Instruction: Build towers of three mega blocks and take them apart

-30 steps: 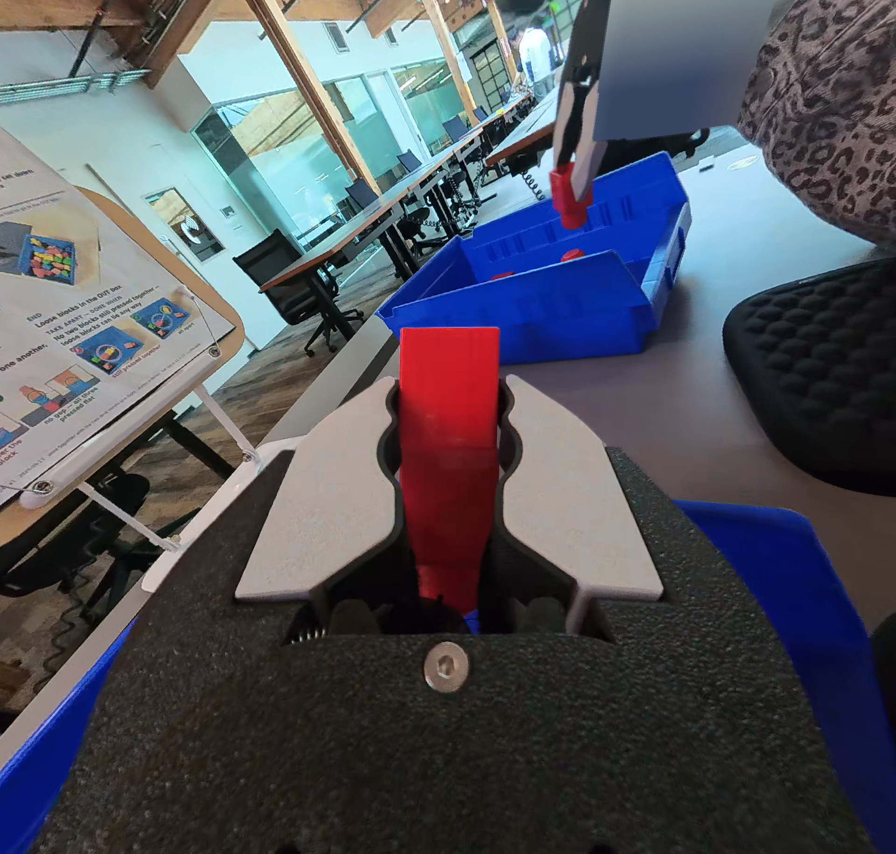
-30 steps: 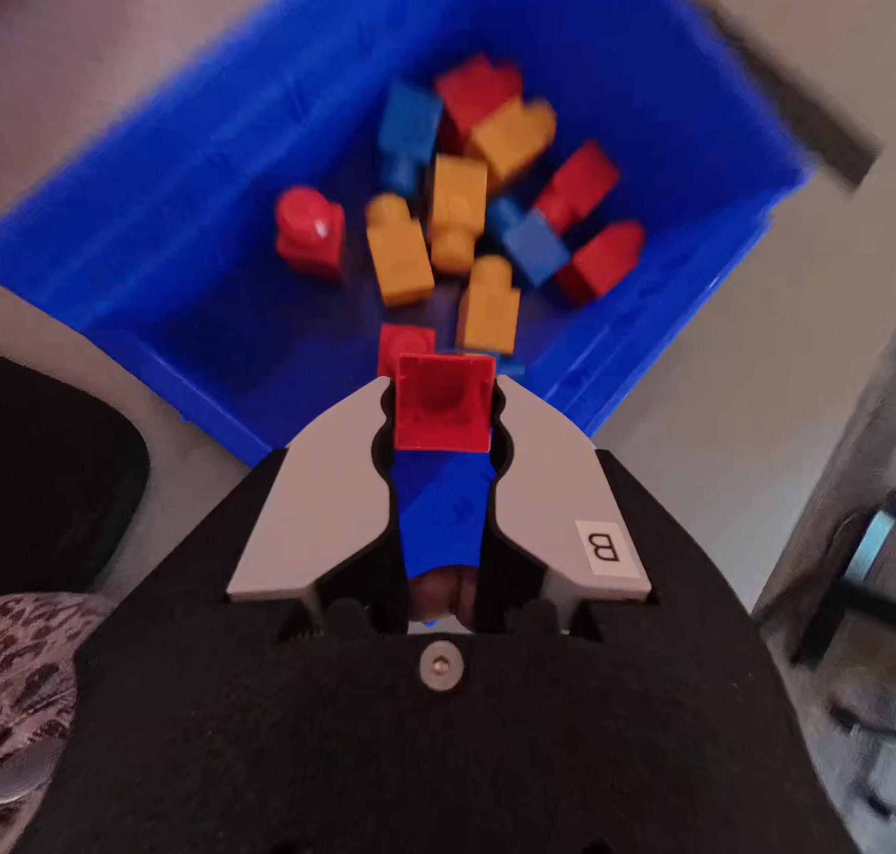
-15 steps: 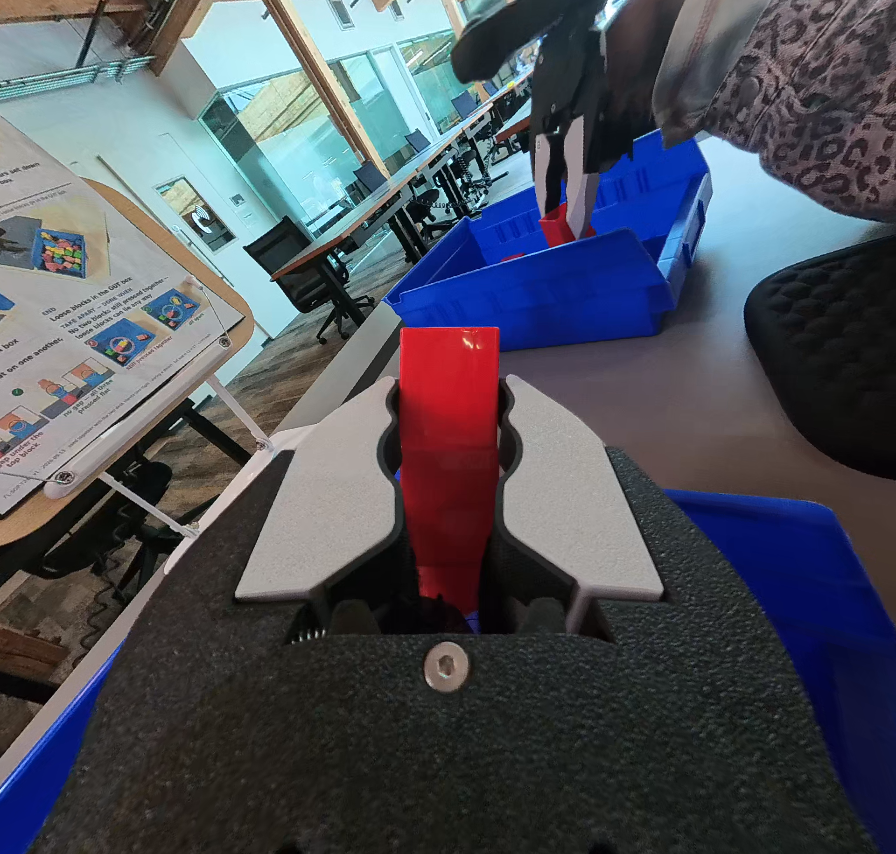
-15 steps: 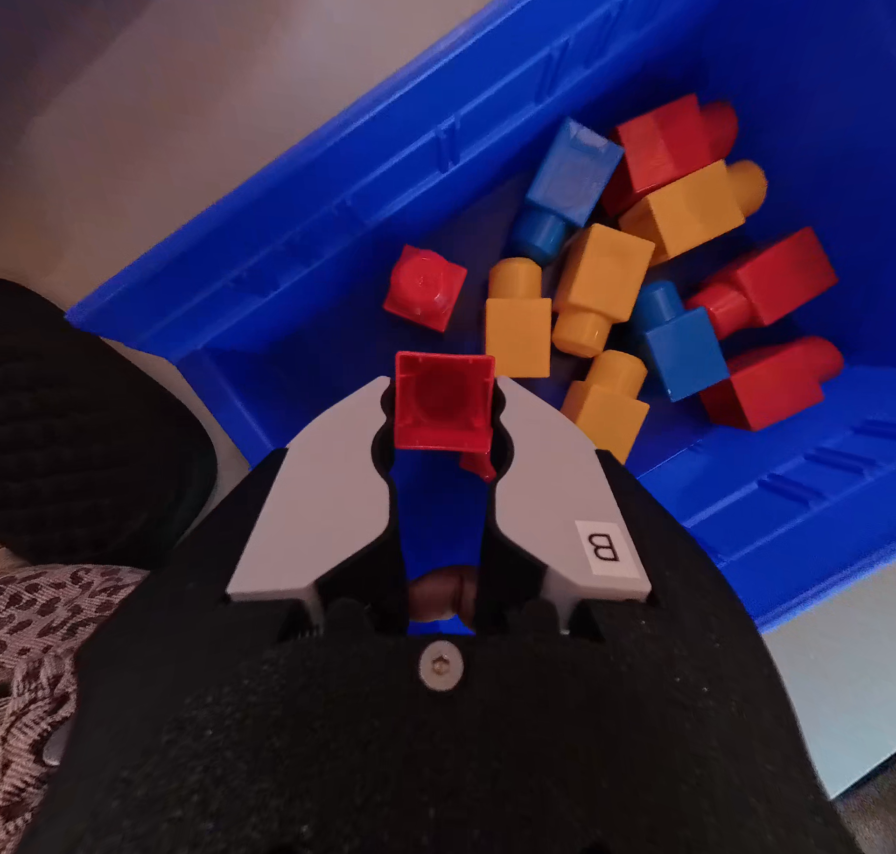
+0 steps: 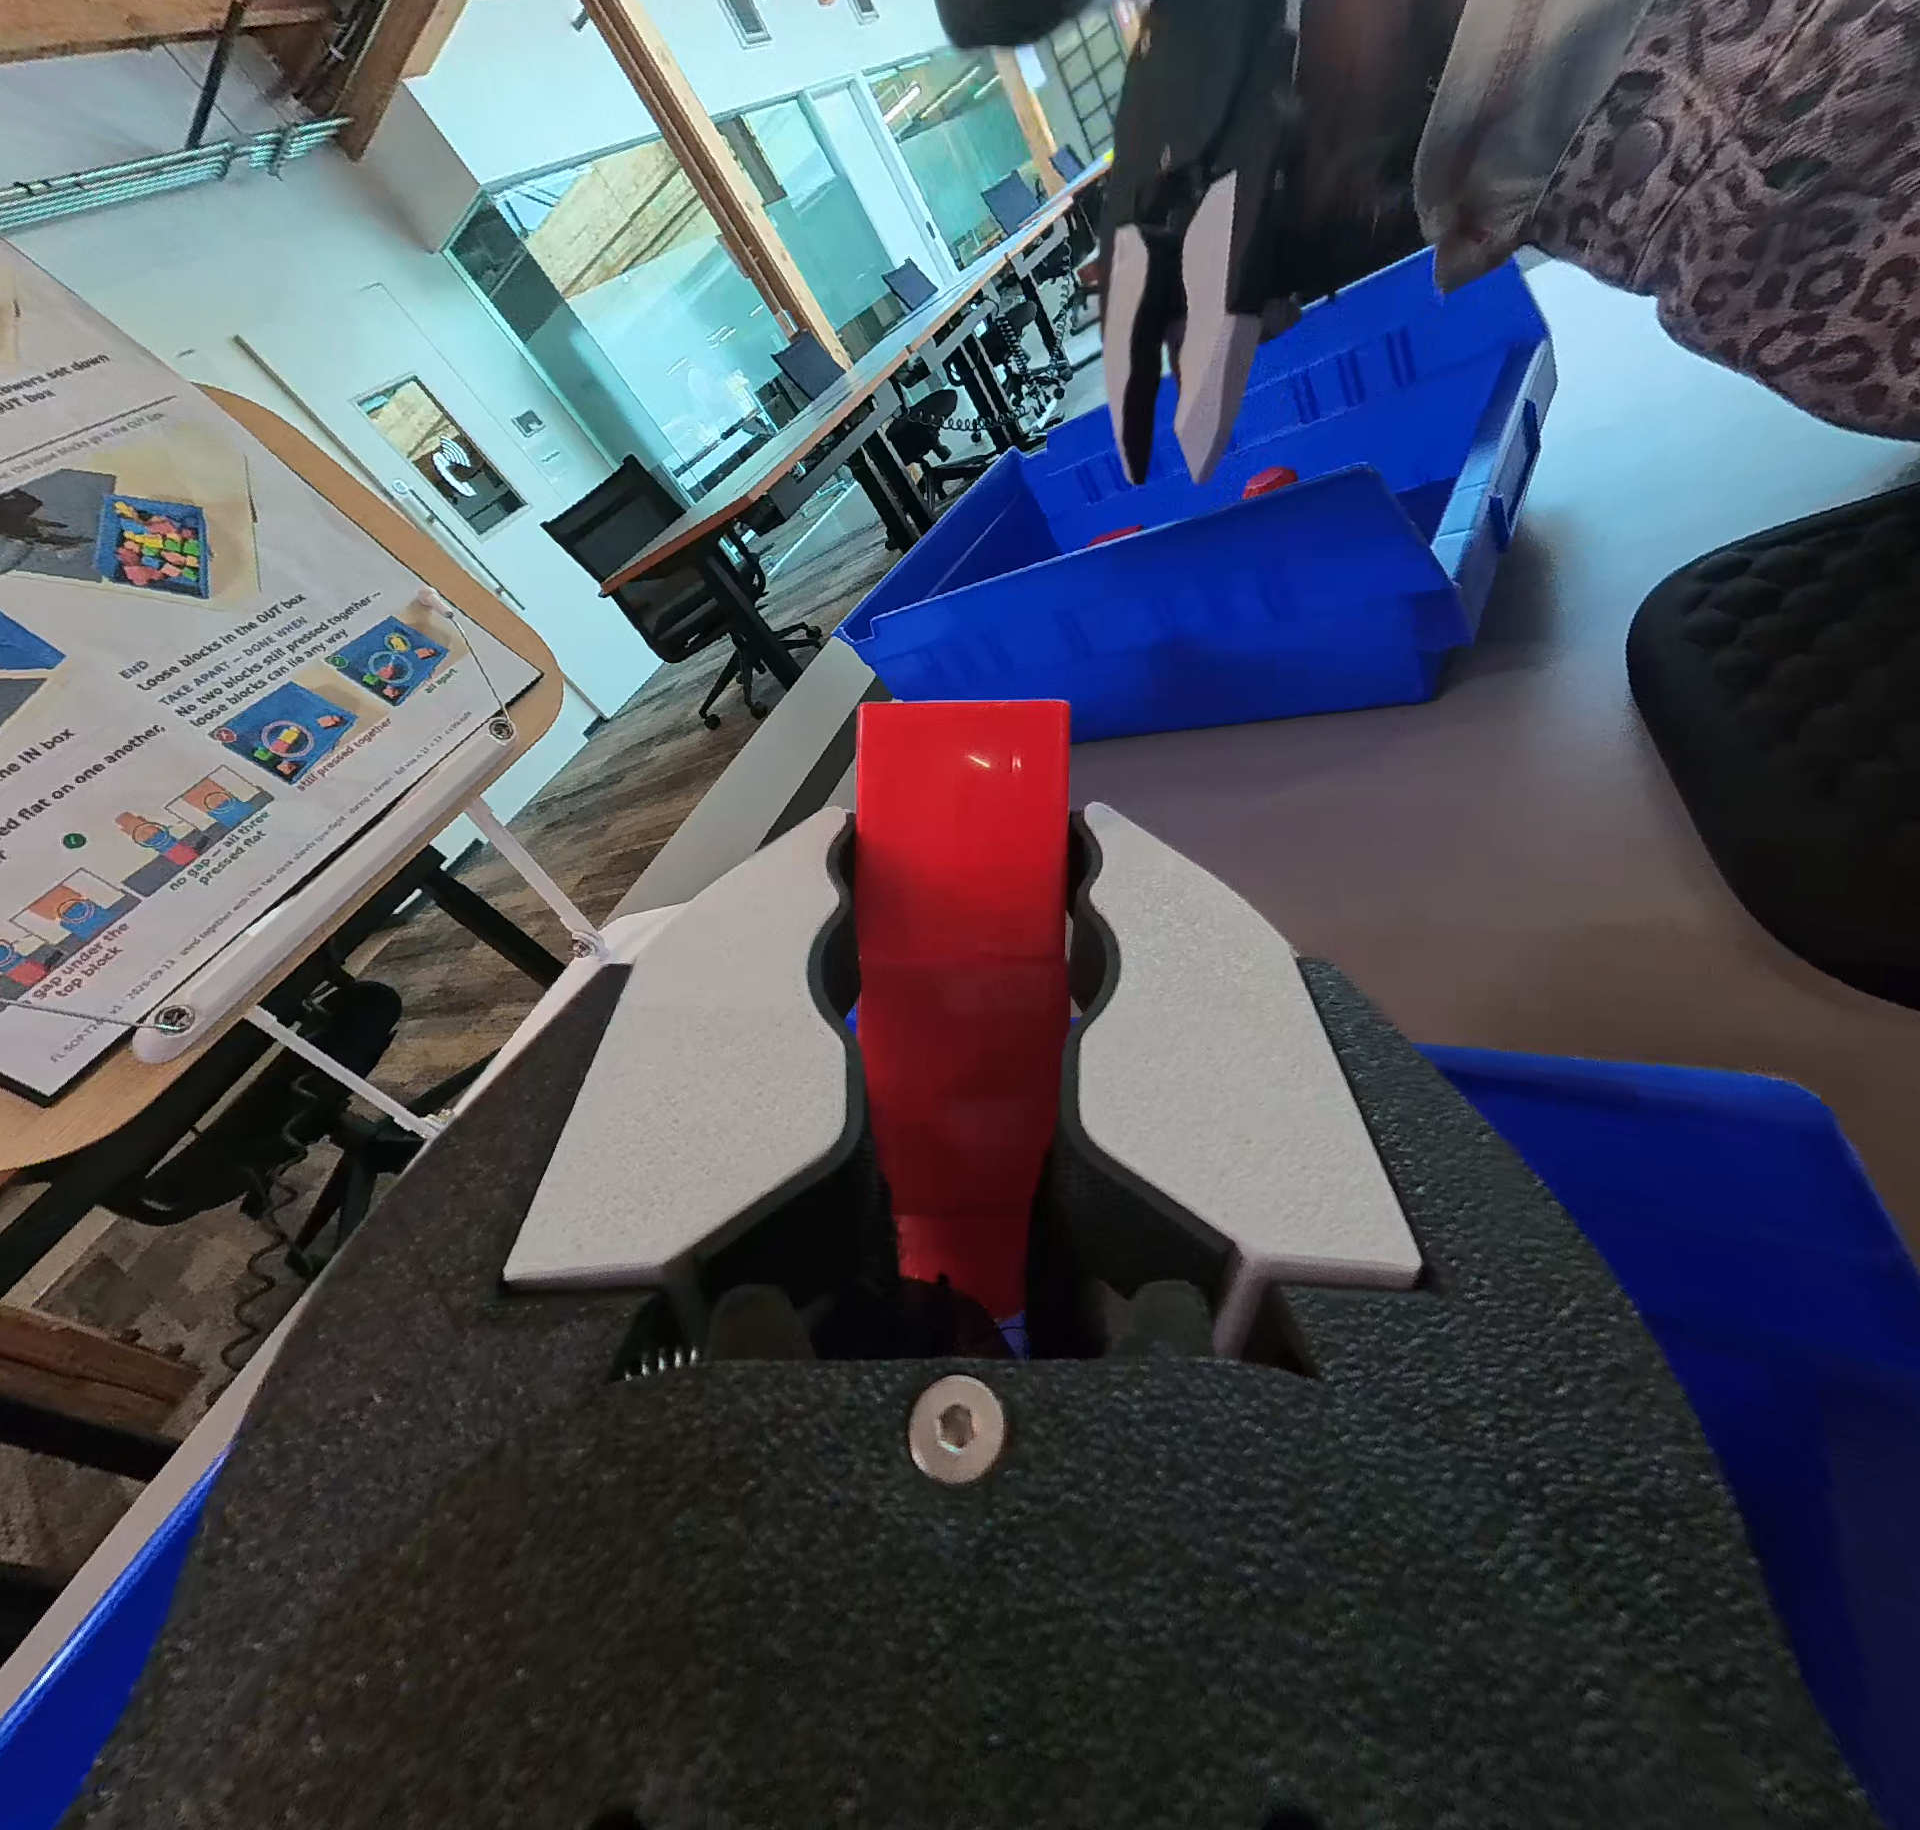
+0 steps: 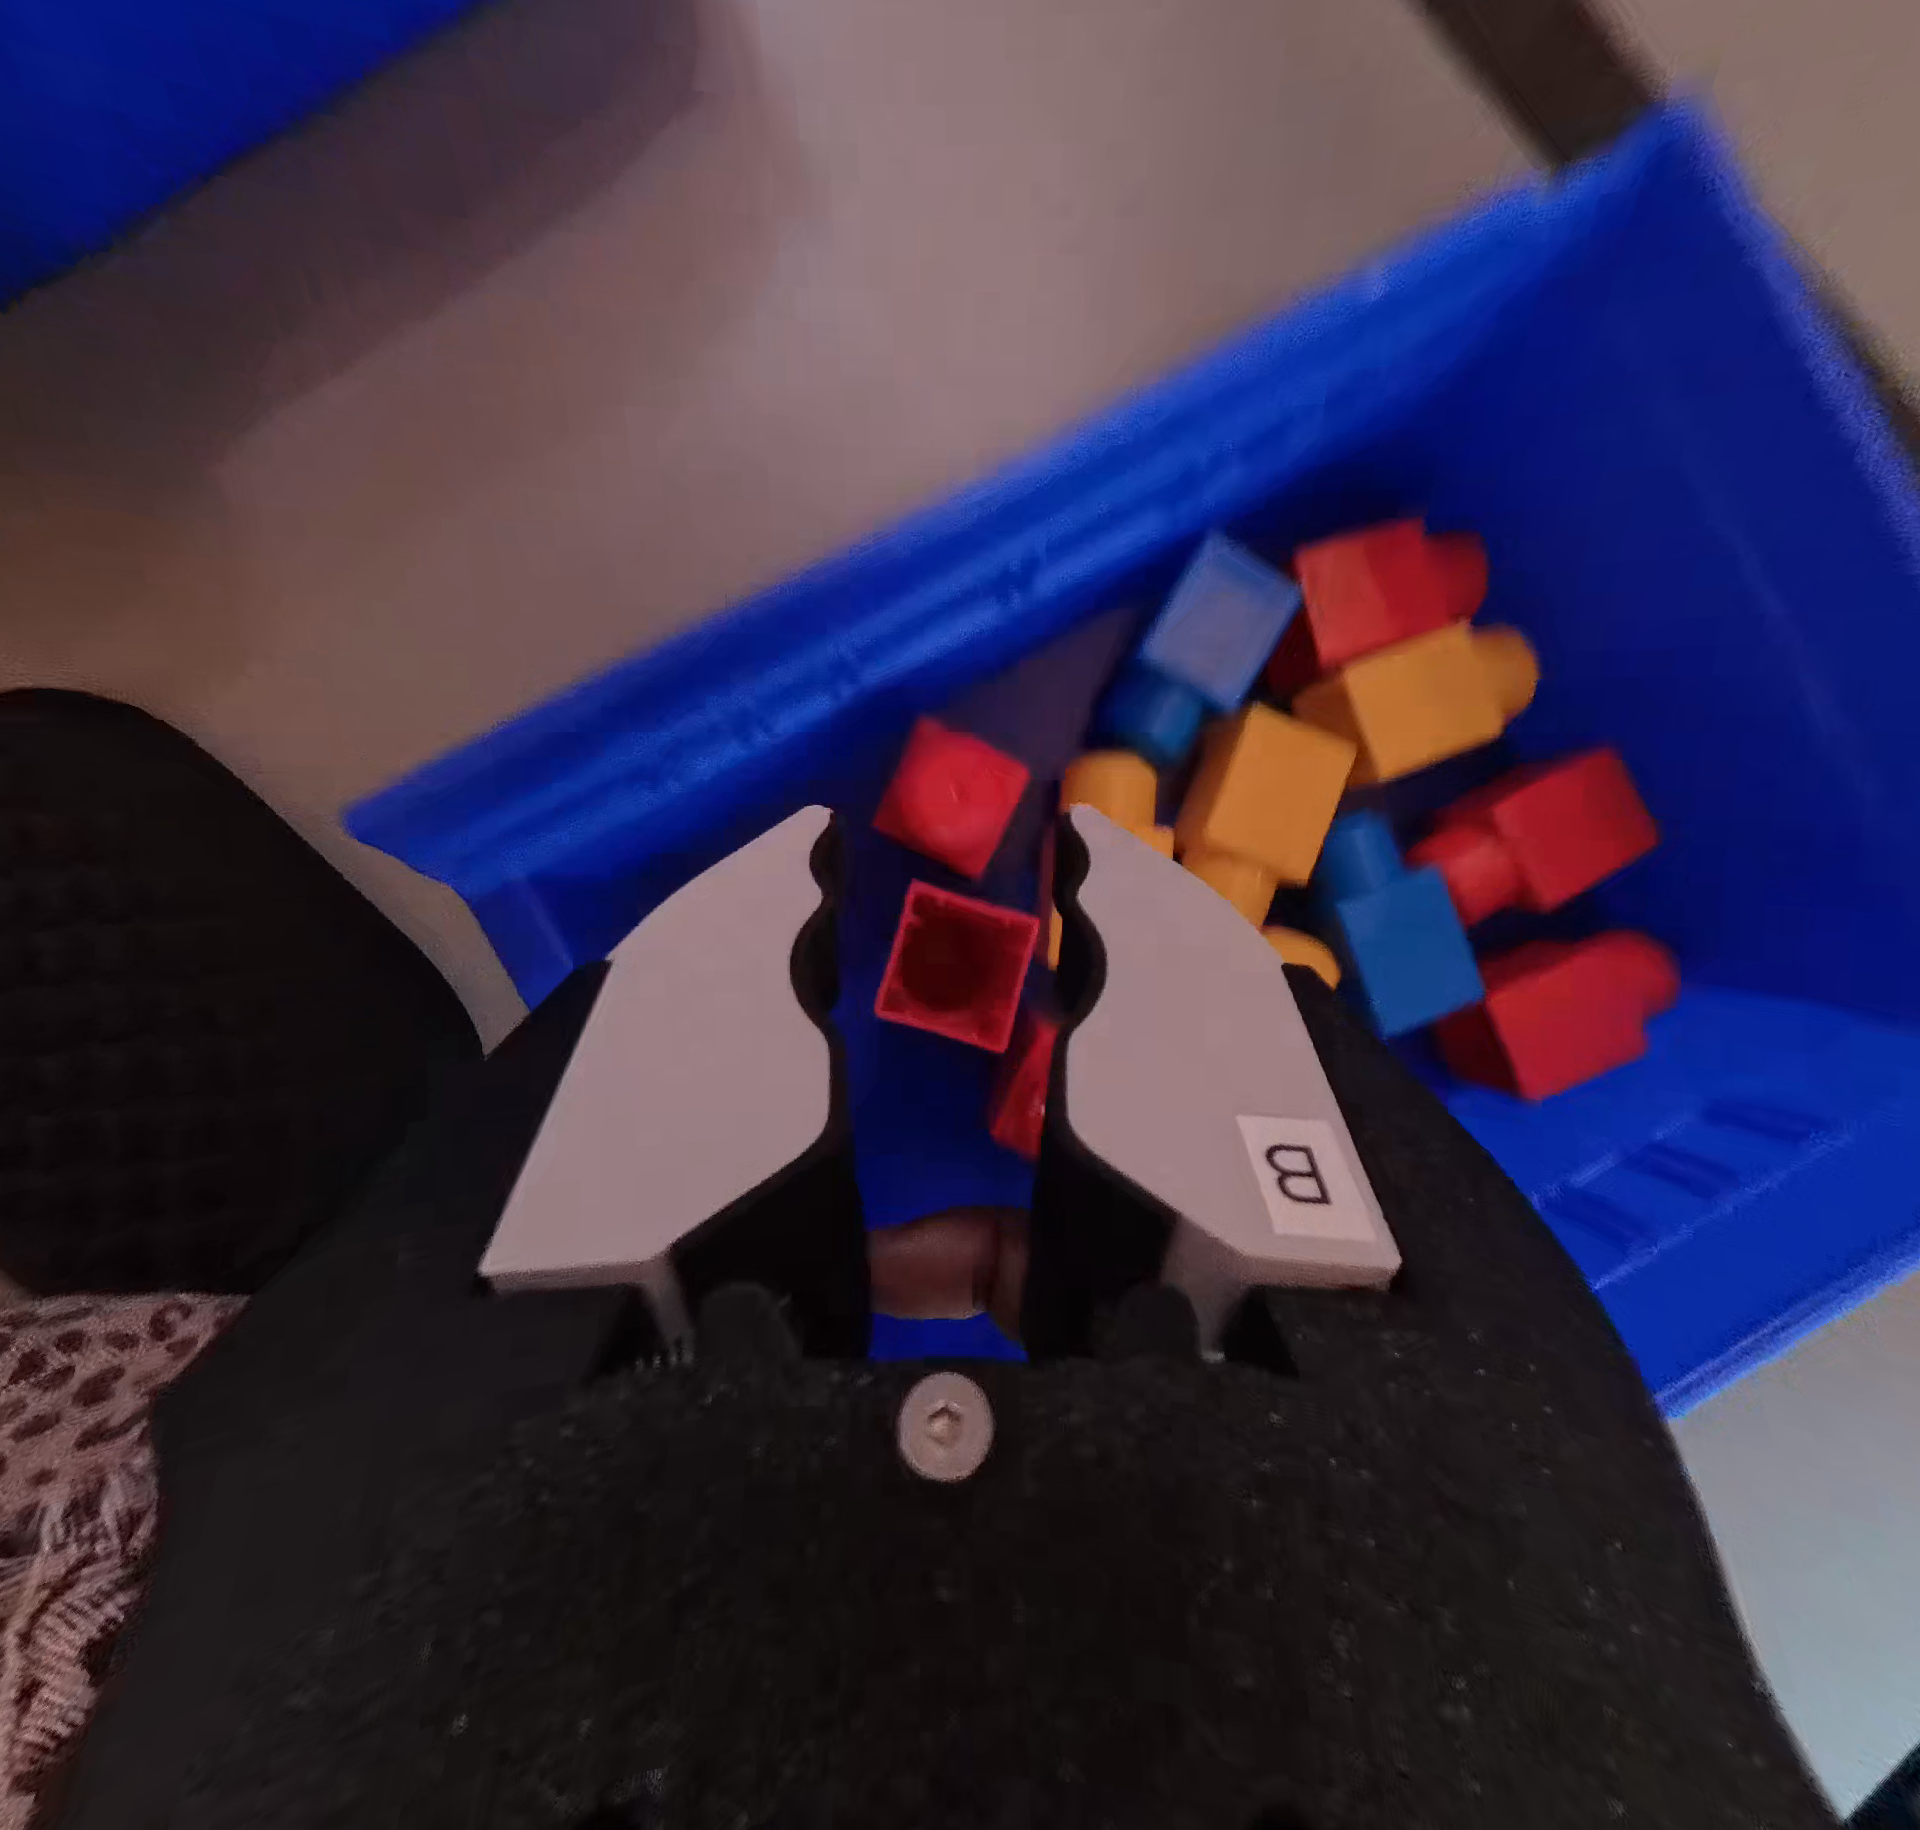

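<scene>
Red block (image 6: 956,980) lies loose in the blue bin (image 6: 1714,450) under the parted, empty right gripper (image 6: 945,949) — take-apart step — while the left gripper (image 5: 961,933) clamps its red block (image 5: 961,845), likely binned next.

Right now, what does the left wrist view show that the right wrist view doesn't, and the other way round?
Left wrist view only: the left gripper shut on a red block, an instruction board on a stand, office desks and chairs behind. Right wrist view only: the loose pile of red, yellow and blue blocks inside the bin, and a red block with its hollow end up, free between the open gripper's fingers. Both: the right gripper, the blue bin, the black pad, the grey table.
</scene>
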Demonstrator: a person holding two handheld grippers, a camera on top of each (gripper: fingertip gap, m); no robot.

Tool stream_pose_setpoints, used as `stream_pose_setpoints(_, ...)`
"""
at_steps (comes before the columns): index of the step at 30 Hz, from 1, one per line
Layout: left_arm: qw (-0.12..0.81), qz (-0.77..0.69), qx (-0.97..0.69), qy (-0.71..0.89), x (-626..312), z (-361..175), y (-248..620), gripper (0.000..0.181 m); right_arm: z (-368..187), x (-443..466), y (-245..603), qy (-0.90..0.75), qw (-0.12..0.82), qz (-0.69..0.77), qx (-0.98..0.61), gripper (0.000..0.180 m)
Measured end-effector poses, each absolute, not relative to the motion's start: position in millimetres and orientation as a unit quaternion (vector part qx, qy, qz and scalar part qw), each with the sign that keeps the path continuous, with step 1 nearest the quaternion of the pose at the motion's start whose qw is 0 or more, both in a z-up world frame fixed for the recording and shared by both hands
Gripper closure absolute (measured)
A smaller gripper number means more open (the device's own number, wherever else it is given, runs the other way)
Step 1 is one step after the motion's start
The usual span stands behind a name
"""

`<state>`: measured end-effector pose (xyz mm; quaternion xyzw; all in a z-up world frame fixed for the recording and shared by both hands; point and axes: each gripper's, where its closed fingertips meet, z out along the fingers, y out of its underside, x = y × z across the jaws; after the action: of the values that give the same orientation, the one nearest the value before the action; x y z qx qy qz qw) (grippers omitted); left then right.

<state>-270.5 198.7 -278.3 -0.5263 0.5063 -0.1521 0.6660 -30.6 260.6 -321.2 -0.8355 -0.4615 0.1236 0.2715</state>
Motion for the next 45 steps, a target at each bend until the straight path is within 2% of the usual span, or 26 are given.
stream_pose_setpoints(4, 0.671, -0.141, -0.524, 0.505, -270, -278, 200, 0.143, -266, -100, 244, -0.548, 0.381, 0.162, -0.726, 0.128)
stream_pose_setpoints(9, 0.700, -0.112, -0.505, 0.493, -272, -268, 201, 0.143, -238, -206, 201, -0.641, 0.419, 0.219, -0.605, 0.121)
stream_pose_setpoints(15, 0.771, 0.076, -0.446, 0.449, -289, -240, 212, 0.144, -226, -288, 208, -0.518, 0.438, 0.336, -0.653, 0.116)
stream_pose_setpoints(17, 0.776, 0.095, -0.437, 0.445, -289, -238, 212, 0.144, -231, -296, 210, -0.497, 0.429, 0.356, -0.665, 0.126)
stream_pose_setpoints(19, 0.764, 0.106, -0.446, 0.454, -288, -244, 216, 0.144, -239, -298, 208, -0.513, 0.419, 0.350, -0.662, 0.143)
stream_pose_setpoints(20, 0.762, 0.111, -0.445, 0.457, -288, -245, 217, 0.144, -240, -298, 209, -0.518, 0.427, 0.340, -0.659, 0.145)
stream_pose_setpoints(37, 0.740, 0.139, -0.461, 0.470, -284, -250, 220, 0.144, -220, -248, 207, -0.544, 0.423, 0.299, -0.660, 0.146)
stream_pose_setpoints(39, 0.723, 0.174, -0.484, 0.461, -302, -257, 231, 0.144, -202, -220, 220, -0.514, 0.465, 0.264, -0.671, 0.146)
stream_pose_setpoints(42, 0.758, 0.124, -0.488, 0.414, -309, -242, 228, 0.144, -189, -161, 224, -0.499, 0.490, 0.212, -0.683, 0.146)
stream_pose_setpoints(45, 0.771, 0.099, -0.483, 0.403, -304, -235, 224, 0.145, -233, -98, 210, -0.534, 0.394, 0.144, -0.735, 0.146)
